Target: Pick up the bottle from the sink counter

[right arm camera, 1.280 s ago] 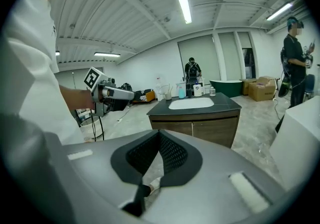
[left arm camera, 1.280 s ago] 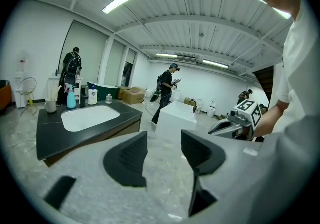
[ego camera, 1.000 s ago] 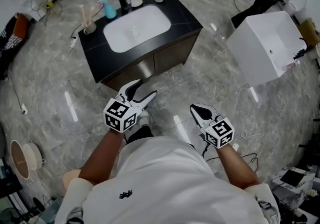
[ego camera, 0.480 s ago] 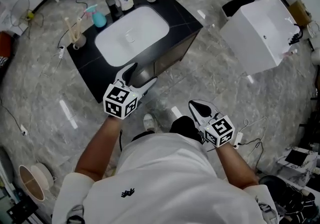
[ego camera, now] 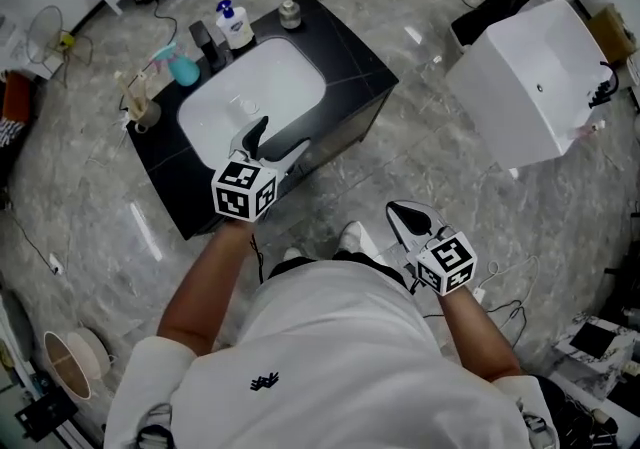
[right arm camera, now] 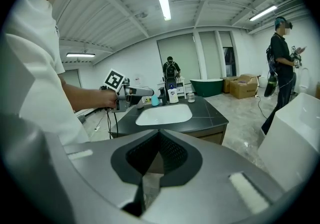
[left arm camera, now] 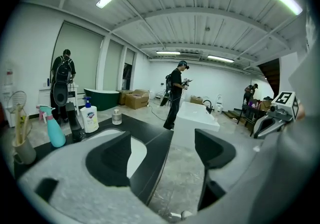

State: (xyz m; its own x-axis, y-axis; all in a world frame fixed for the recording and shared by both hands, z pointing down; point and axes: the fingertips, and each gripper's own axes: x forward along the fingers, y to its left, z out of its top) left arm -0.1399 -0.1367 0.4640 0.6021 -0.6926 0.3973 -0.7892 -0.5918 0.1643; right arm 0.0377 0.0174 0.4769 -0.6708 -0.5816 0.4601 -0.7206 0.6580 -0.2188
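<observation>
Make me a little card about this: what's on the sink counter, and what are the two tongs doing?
Place: black sink counter with white basin
Back of counter: white pump bottle with blue top, teal spray bottle, small clear jar with silver lid
Left tongs: near the counter's front, opening, nothing between them
Right tongs: shut, empty, away from counter
Bottle picked up: not yet

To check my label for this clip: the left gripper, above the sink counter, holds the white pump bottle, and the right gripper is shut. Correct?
No: the left gripper holds nothing; the left gripper view shows its jaws opening, empty. The white pump bottle stands on the sink counter. The rest holds.
</observation>
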